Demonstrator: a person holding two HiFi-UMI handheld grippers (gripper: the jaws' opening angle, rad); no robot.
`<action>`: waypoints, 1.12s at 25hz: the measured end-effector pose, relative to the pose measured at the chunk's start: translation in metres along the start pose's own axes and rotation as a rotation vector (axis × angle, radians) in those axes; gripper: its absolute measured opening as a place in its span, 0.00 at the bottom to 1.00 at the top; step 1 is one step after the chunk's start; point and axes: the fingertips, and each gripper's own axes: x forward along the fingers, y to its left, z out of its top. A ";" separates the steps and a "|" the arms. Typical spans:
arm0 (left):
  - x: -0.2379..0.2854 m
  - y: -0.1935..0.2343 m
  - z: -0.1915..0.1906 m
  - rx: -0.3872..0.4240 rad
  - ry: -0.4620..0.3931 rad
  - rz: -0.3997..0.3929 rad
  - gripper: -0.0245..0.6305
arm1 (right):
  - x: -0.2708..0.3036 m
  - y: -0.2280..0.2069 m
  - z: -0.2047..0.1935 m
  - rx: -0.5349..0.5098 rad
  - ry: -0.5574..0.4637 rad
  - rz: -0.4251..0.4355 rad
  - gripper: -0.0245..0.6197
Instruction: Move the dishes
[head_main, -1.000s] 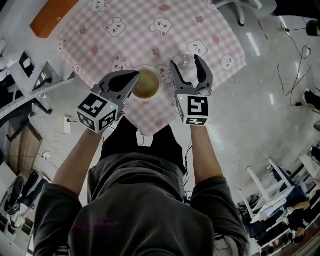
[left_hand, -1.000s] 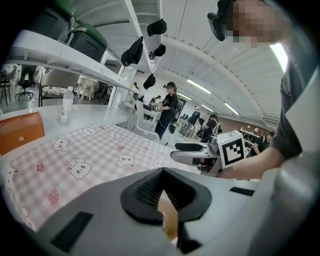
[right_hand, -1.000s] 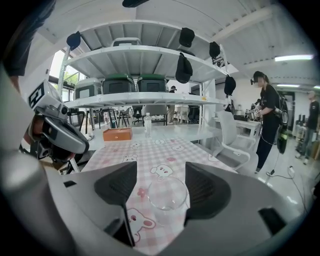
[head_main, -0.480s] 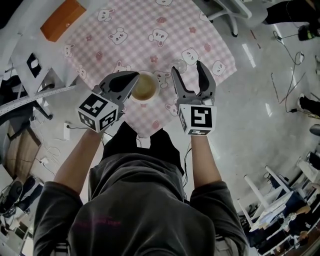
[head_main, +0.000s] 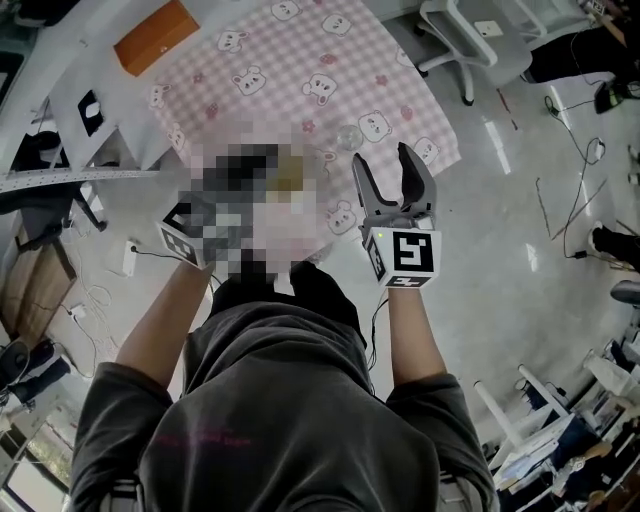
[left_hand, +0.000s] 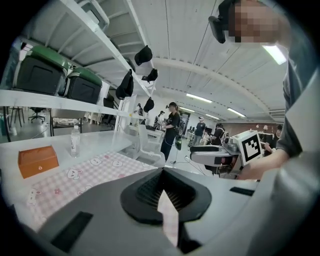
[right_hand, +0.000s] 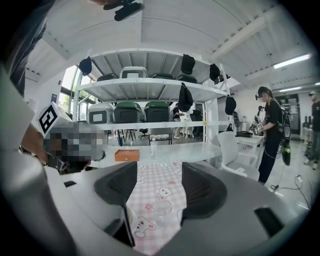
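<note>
Hovering at the near edge of the table, both grippers point out across the pink checked tablecloth (head_main: 300, 70), a soft cloth printed with small white bears and flowers. Right gripper (head_main: 383, 160): two dark grey curved jaws with ribbed black pads, standing well apart, nothing between them but the view of the cloth. Left gripper (left_hand: 163, 175): same grey shell, ribbed pads brought together, gripping nothing; only a thin sliver of checked cloth shows below the join. Dishes noted: a clear glass (right_hand: 162, 210), round-rimmed and see-through, stands on the cloth beyond the right gripper's tips, in line with the gap between its jaws and lower than them, touched by neither jaw. A round bowl (head_main: 290, 165), tan-brown inside, is only partly made out in the head view; it sits on the cloth between the two grippers, just left of the right gripper's left jaw and ahead of the left gripper's tip. Whether anything touches it cannot be told. Far beyond both grippers, off the cloth on the bare white tabletop, lies an orange box (left_hand: 37, 160), blocky and matte, with a clear plastic bottle (left_hand: 75, 141) upright just beside it.
</note>
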 end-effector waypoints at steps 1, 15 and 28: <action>-0.002 -0.003 0.002 0.000 -0.007 0.009 0.04 | -0.003 0.001 0.002 0.002 -0.002 0.008 0.48; -0.045 -0.009 0.023 0.036 -0.068 0.026 0.04 | -0.022 0.040 0.018 0.017 0.000 0.058 0.39; -0.128 0.015 0.028 0.094 -0.100 -0.090 0.04 | -0.046 0.120 0.050 0.032 -0.024 -0.089 0.28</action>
